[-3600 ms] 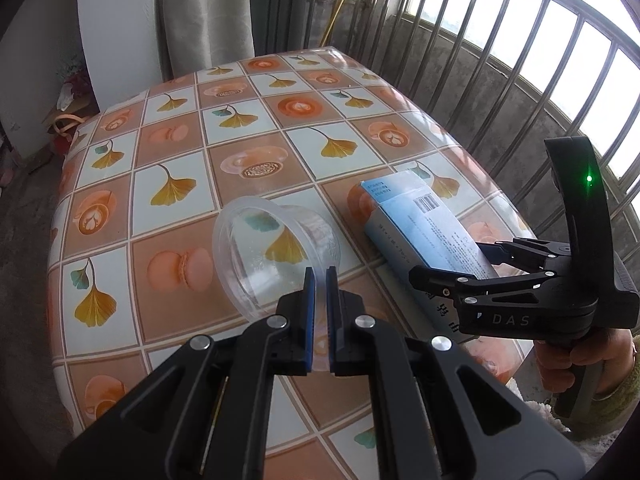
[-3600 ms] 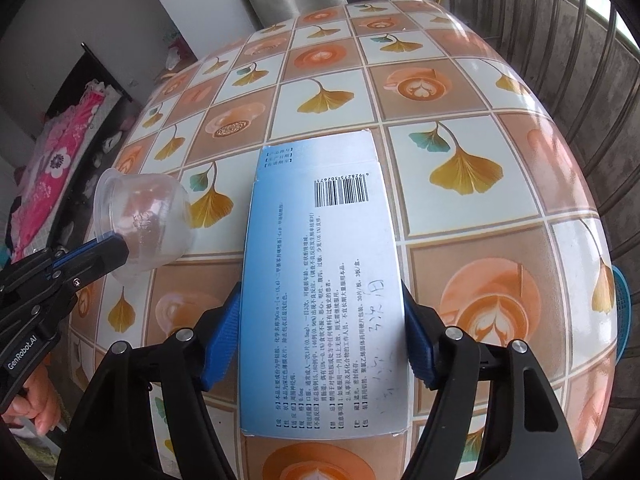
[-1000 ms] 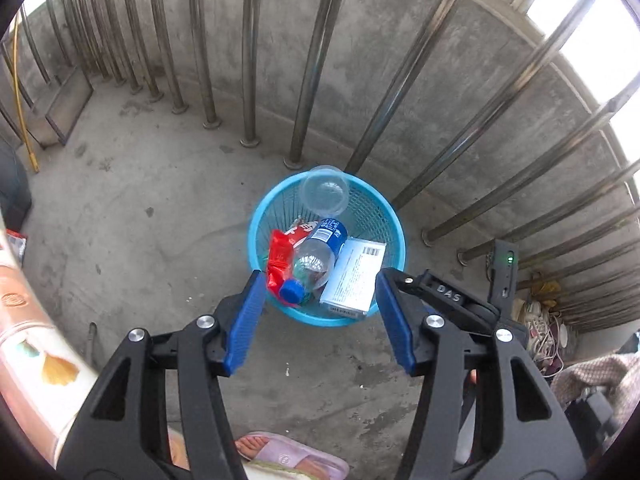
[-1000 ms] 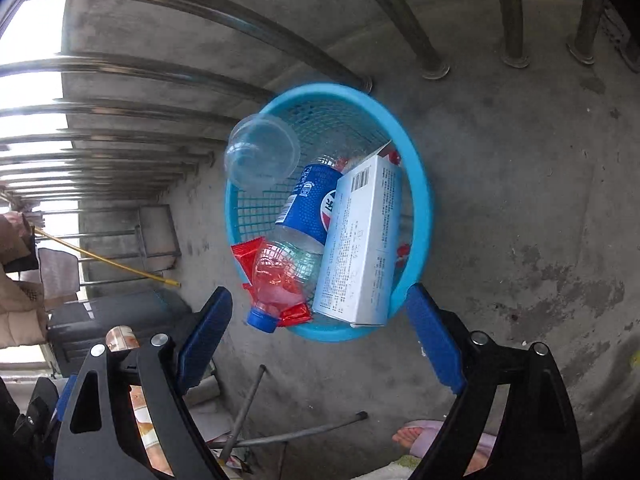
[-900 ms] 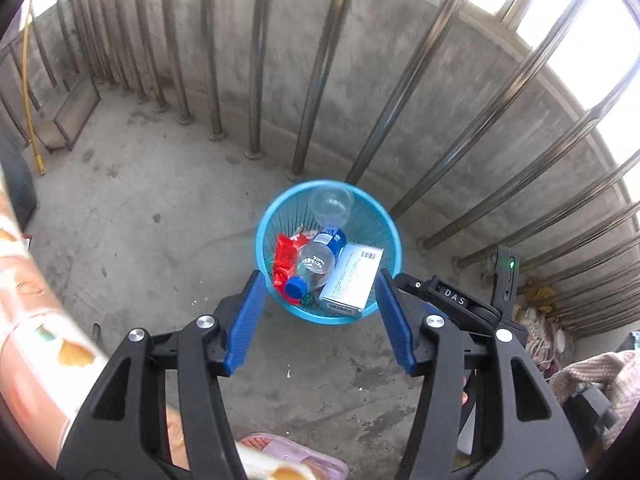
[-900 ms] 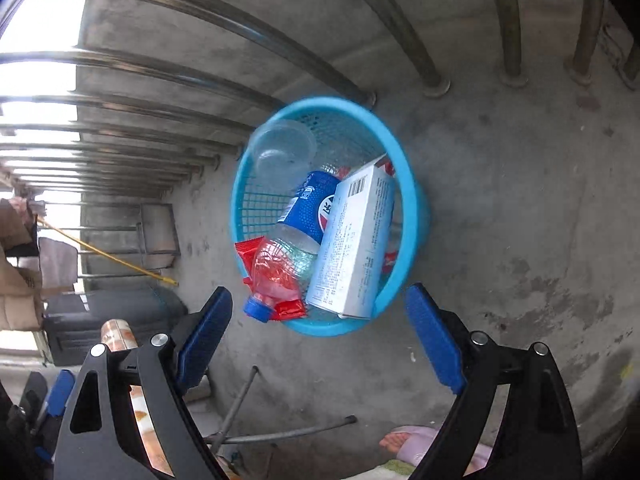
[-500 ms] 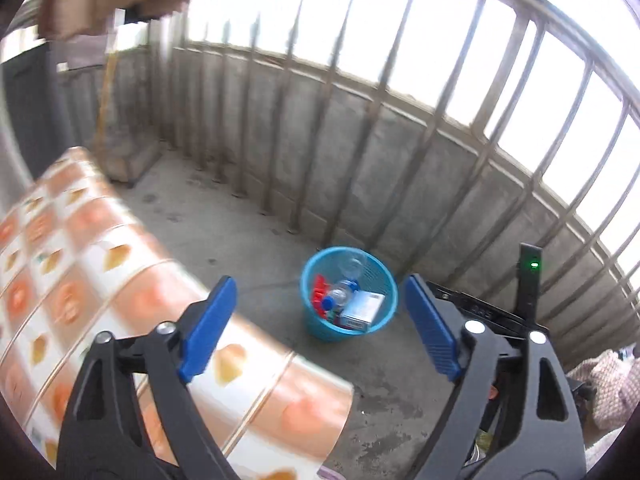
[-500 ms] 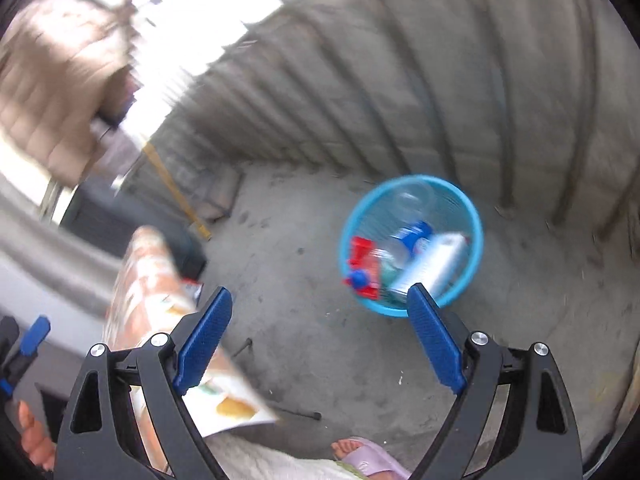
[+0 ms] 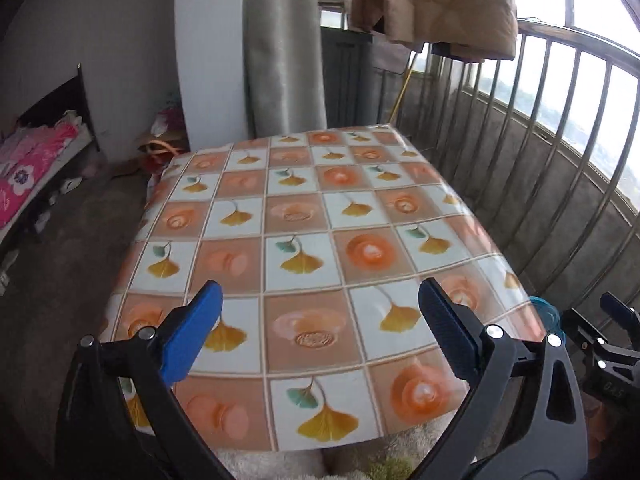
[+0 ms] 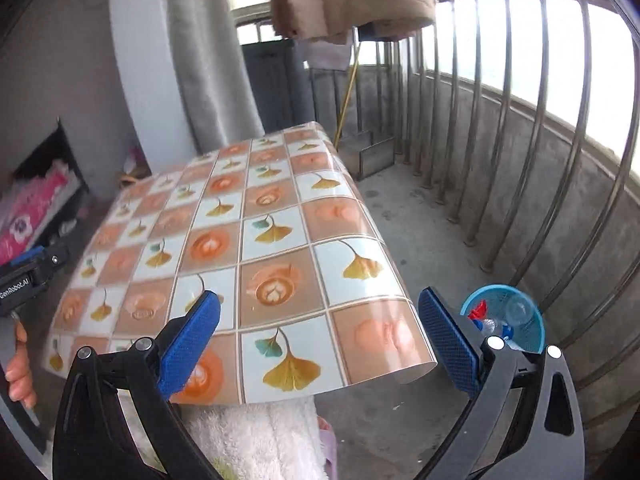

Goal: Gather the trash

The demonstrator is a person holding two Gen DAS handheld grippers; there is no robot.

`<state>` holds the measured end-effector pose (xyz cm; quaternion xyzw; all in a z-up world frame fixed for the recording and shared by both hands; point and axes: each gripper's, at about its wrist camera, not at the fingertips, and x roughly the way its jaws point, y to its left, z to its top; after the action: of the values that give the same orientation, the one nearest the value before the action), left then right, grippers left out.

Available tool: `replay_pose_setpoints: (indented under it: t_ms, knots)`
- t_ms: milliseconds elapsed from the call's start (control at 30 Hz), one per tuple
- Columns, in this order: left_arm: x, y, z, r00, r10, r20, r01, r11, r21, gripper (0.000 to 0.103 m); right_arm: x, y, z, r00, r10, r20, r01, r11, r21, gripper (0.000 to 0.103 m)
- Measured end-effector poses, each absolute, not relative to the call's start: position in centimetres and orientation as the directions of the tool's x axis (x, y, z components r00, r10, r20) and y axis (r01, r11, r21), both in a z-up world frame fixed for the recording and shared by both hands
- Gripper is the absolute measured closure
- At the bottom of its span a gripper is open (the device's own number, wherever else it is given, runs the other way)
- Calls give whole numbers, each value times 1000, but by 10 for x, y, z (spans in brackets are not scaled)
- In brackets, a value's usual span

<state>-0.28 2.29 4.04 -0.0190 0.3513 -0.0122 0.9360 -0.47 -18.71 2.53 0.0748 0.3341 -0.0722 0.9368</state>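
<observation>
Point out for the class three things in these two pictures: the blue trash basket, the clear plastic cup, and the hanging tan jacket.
blue trash basket (image 10: 534,334), right wrist view, on its right-hand rim.
clear plastic cup (image 10: 518,311), right wrist view, on its round body inside the basket.
tan jacket (image 9: 436,4), left wrist view, on the middle of the fabric.

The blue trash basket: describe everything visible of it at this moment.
The blue trash basket is a round, open-mesh plastic bin standing upright on the concrete floor, beside the table's right corner and near the railing. Inside lie a clear plastic cup, a bottle and a red wrapper. The right gripper's finger hides its lower left part.
</observation>
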Motion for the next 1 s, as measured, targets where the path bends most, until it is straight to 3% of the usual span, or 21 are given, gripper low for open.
replay_pose_setpoints:
  t_ms: [167,400,1000]
  knots:
    - [-14,49,16,680,22,-733,-87,995,-52,9,-10,-132,23,745,-179,-643,138,984,-113,6]
    - [-14,35,-7,609,32,-792,-45,999,6,9,-19,-145,-3,648,-199,-735,210,975,-78,6]
    - [-5,-15,-13,594,20,-804,73,994,80,9,-39,-204,-23,557,-294,-777,374,924,-82,6]
